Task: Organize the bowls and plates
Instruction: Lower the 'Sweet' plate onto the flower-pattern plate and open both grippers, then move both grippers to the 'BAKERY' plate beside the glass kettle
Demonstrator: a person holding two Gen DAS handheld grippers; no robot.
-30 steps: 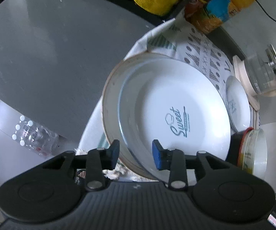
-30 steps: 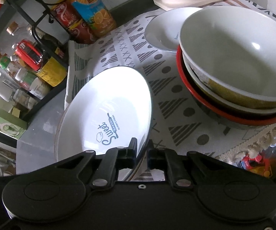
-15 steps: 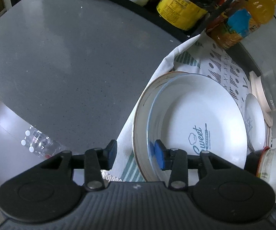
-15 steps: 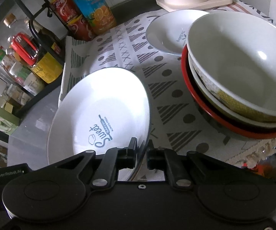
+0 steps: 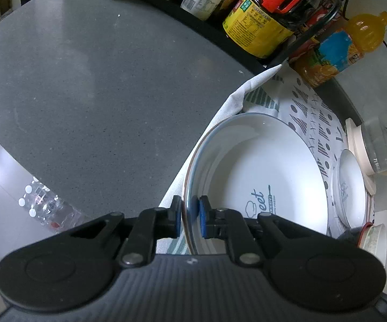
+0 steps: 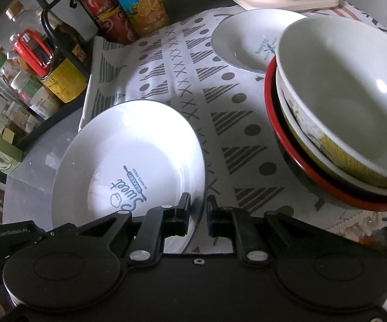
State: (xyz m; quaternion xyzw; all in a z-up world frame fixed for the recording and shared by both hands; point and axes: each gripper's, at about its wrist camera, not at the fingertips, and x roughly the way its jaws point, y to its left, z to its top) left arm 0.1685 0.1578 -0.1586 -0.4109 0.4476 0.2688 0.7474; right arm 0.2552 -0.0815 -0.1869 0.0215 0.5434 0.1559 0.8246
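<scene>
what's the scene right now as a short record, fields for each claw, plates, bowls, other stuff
left claw: shut on the big plate's near rim
right claw: astride the opposite rim of the same plate, a gap showing at the pads
big plate: white, "Sweet" print, partly over the cloth's edge
small plate: on the cloth, by the kettle
bowls: nested stack, red-rimmed one at the bottom
cloth: patterned, under the dishes
kettle: glass, on a pale base
bottles: along the back edge
</scene>
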